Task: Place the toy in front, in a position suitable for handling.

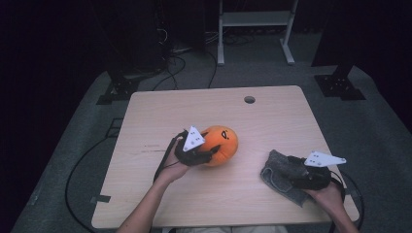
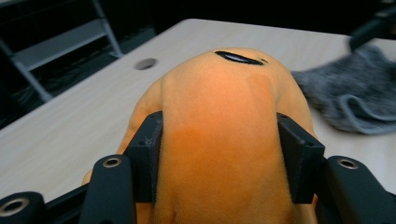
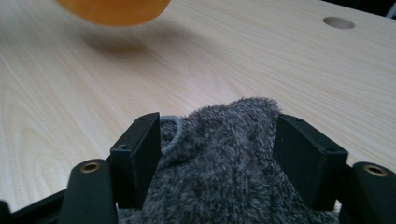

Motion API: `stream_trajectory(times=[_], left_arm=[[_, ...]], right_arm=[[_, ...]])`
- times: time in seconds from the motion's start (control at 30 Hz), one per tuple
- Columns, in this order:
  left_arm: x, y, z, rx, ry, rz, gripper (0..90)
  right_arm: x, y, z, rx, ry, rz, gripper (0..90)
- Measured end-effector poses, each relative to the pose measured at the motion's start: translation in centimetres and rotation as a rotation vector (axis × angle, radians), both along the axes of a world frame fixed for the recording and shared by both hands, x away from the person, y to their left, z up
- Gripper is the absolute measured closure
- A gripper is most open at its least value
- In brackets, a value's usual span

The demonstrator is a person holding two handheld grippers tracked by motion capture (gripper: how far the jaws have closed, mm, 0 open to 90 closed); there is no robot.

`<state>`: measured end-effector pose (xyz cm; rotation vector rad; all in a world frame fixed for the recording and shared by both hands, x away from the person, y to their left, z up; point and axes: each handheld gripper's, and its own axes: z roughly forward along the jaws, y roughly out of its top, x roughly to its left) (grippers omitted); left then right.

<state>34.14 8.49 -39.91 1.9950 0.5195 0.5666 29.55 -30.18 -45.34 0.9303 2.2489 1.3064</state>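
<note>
Two grips: left gripper clamps round orange plush; right gripper clamps fuzzy grey cloth.

place: lab or recording studio | evidence: dark curtained surround beyond the left claw | black stand feet on grey carpet past the right claw | cables and white metal frame behind the bare pale wood worktop with cable hole
</note>
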Motion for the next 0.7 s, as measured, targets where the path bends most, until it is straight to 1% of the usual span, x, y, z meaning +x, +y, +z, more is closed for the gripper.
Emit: stream_trajectory(times=[0.03,0.07,0.1,0.2,0.27,0.3,0.33,0.4,0.47,0.5,0.53,0.57,0.6,0.63,0.7], left_arm=[[0.0,0.0,0.0,0.0,0.0,0.0,42.5],[-0.5,-0.8,-0.4,-0.002,0.007,-0.026,42.5],[-0.5,-0.8,-0.4,-0.002,0.007,-0.026,42.5],[-1.4,-1.8,-0.8,0.012,0.016,-0.063,42.4],[-1.6,-2.1,-0.9,0.015,0.017,-0.072,42.4],[-1.8,-2.2,-1.0,0.02,0.016,-0.08,42.3],[-2.1,-2.6,-1.0,0.028,0.016,-0.09,42.1],[-2.2,-2.7,-1.1,0.032,0.014,-0.094,42.0],[-2.5,-2.9,-1.1,0.038,0.014,-0.102,41.9],[-2.6,-3.0,-1.2,0.038,0.018,-0.106,41.9],[-2.7,-3.1,-1.2,0.042,0.021,-0.112,41.7],[-2.8,-3.2,-1.2,0.047,0.023,-0.115,41.7],[-3.0,-3.4,-1.4,0.049,0.033,-0.127,41.2],[-3.0,-3.4,-1.4,0.049,0.033,-0.127,41.1],[-3.2,-3.6,-1.7,0.053,0.035,-0.138,41.0]], right_arm=[[0.2,0.0,-0.1,-0.005,0.006,-0.004,31.0],[0.3,0.0,-0.2,-0.009,0.01,-0.011,31.6],[0.3,0.0,-0.2,-0.009,0.01,-0.011,31.6],[0.8,0.0,-0.3,-0.016,0.016,-0.028,32.5],[1.0,0.0,-0.4,-0.016,0.02,-0.031,32.7],[1.2,0.1,-0.4,-0.022,0.033,-0.032,32.7],[1.5,0.2,-0.4,-0.029,0.035,-0.032,33.6],[1.8,0.4,-0.5,-0.028,0.049,-0.024,34.1],[1.9,0.5,-0.5,-0.035,0.051,-0.02,34.5],[2.0,0.6,-0.6,-0.043,0.054,-0.018,35.3],[2.3,0.9,-0.8,-0.062,0.065,-0.02,36.8],[2.3,0.9,-0.8,-0.062,0.065,-0.02,36.8],[2.6,1.0,-1.0,-0.08,0.08,-0.028,39.5],[2.6,1.0,-1.0,-0.08,0.08,-0.028,39.5],[2.9,1.2,-1.4,-0.111,0.093,-0.04,43.4]])
